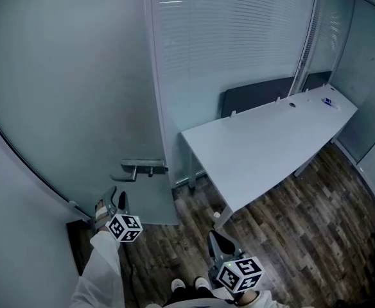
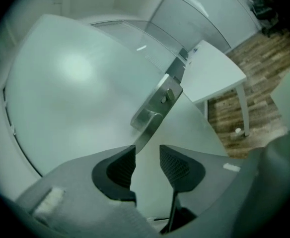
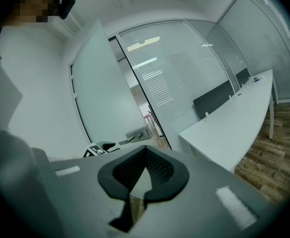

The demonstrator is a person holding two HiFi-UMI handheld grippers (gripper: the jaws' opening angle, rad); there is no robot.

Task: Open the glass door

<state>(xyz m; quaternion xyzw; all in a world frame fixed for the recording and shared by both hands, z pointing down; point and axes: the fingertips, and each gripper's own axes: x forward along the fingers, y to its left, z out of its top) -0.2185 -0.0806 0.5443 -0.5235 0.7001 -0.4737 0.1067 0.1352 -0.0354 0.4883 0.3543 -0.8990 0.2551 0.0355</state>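
The frosted glass door [image 1: 78,101] stands partly open beside the white desk [image 1: 271,140], its metal handle [image 1: 139,168] just ahead of the left gripper [image 1: 112,202], jaws parted and empty, while the right gripper [image 1: 218,238] hangs closed on nothing, a wider swing apparently remaining.

small blue item [image 1: 329,101] on desk [image 1: 271,146] unidentifiable, glass door [image 1: 65,95] top cropped

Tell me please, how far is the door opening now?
Done: the glass door stands ajar. In hand: the left tongs are open, empty, just short of the handle; the right tongs are shut. Left: probably swinging it wider.
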